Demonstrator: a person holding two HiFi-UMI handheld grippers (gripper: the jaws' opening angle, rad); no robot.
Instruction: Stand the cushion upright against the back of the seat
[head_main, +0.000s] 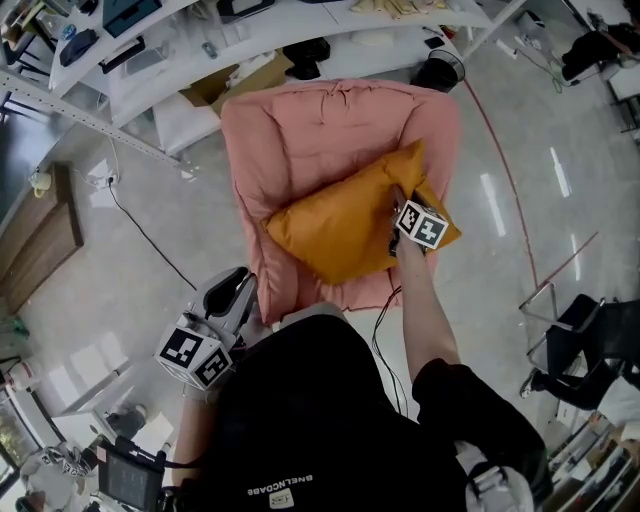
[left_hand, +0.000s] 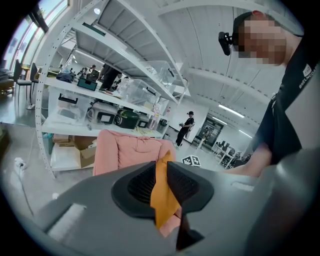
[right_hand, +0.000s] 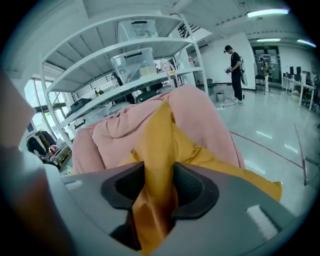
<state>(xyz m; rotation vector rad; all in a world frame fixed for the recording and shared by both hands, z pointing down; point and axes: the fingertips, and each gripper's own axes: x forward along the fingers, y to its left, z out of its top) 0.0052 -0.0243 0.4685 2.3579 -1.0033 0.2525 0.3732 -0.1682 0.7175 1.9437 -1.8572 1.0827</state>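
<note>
Head view only: we see 1 orange cushion (head_main: 335, 228) lying diagonally on 1 pink seat (head_main: 300, 130), w/ left gripper (head_main: 232, 292) off the seat's front corner. Right gripper view: right gripper (right_hand: 159, 187) clamps cushion fabric. Left gripper view: jaws a narrow slit apart, empty. Grippers: 2.

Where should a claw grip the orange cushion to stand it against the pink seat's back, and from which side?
Grip the thin right edge of the cushion, coming from the seat's open front. Its middle looks too plump; only the flattened edge fits between jaws, where the right claw pinches.
</note>
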